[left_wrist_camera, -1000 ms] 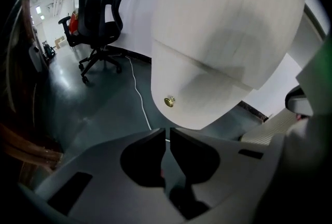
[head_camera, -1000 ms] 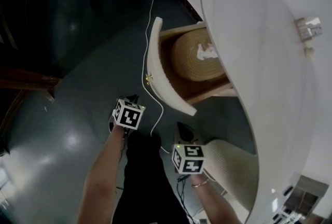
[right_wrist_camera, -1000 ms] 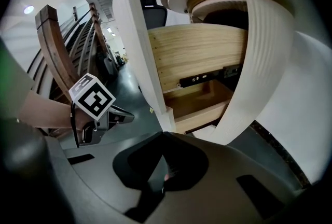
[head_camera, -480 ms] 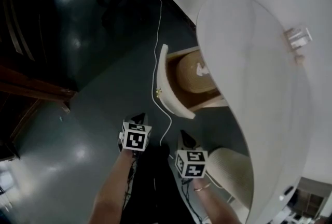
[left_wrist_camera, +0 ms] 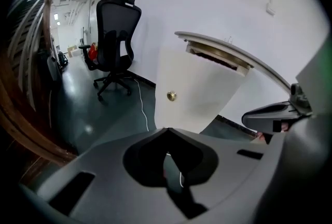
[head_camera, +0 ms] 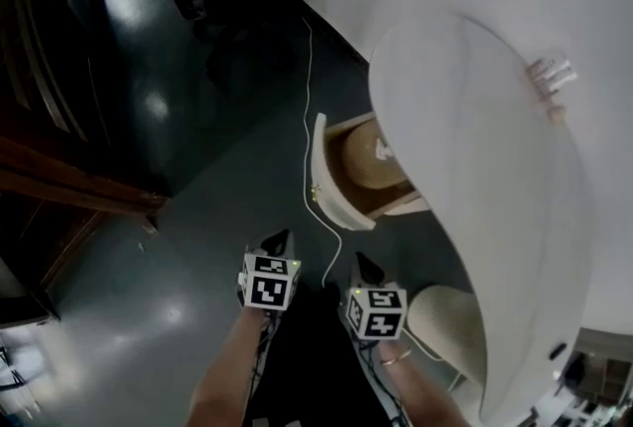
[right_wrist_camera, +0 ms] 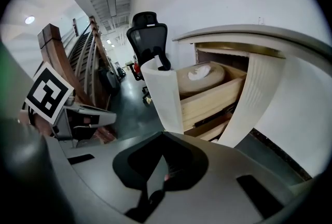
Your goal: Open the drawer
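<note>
drawer [head_camera: 332, 184] stands open under the near-left edge of the white oval table [head_camera: 475, 178], with its curved white front and brass knob [left_wrist_camera: 171, 96] facing the dark floor. inside it is a round tan thing [head_camera: 368, 166] with a white scrap [head_camera: 384, 150] on top. left gripper [head_camera: 279, 241] and right gripper [head_camera: 363, 266] hang side by side near the drawer, apart from it. both have their jaws pressed together on nothing. a white cable [head_camera: 309, 89] runs along the floor past the drawer front. a black office chair [left_wrist_camera: 115, 36] is far left, dark wooden railing [head_camera: 69, 183] at left, and a ribbed cream pedestal [head_camera: 450, 321] just right of the right gripper.
</note>
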